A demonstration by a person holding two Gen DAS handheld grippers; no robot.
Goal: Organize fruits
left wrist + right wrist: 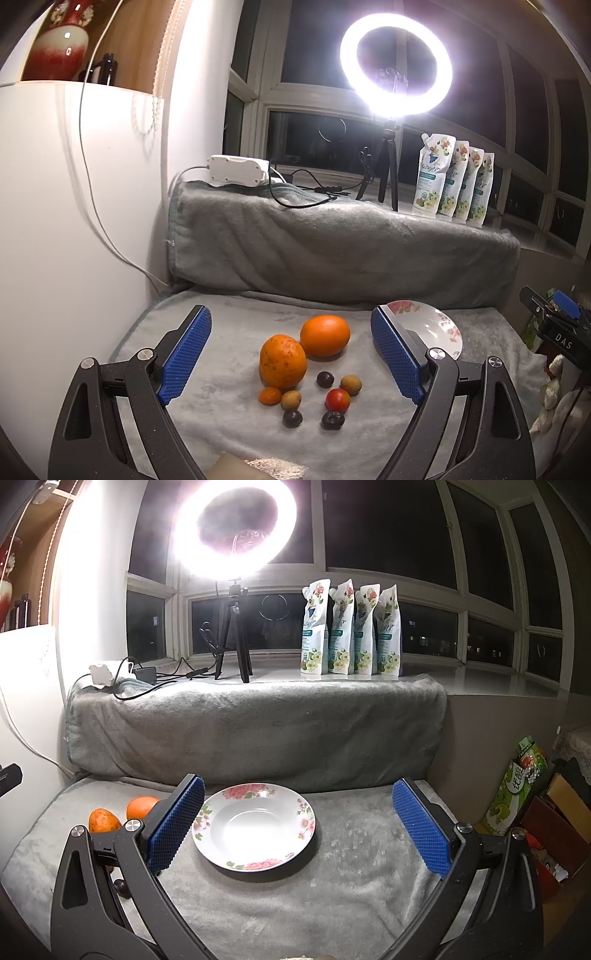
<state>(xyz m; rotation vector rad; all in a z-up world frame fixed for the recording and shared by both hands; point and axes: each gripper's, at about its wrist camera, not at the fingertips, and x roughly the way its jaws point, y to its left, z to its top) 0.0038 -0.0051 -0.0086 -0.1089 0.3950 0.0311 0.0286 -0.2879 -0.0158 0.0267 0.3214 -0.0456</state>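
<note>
we hold the left gripper (291,354) spread wide above 2 oranges (325,335) and 7 small fruits (337,399) on the grey blanket (229,424); the right gripper (299,827), equally spread, frames the empty plate (255,866).

Oranges (325,335) orange; plate (255,825) white, pink floral rim; blanket (332,878) grey; fingers (184,360) blue.

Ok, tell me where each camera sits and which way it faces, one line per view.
Left wrist: on the left tool, aimed forward and slightly down at the fruit; both open fingers show.
Right wrist: on the right tool, aimed at the empty plate; both open fingers show.
Shared: plate, two oranges, blanket, ring light, pouches.
</note>
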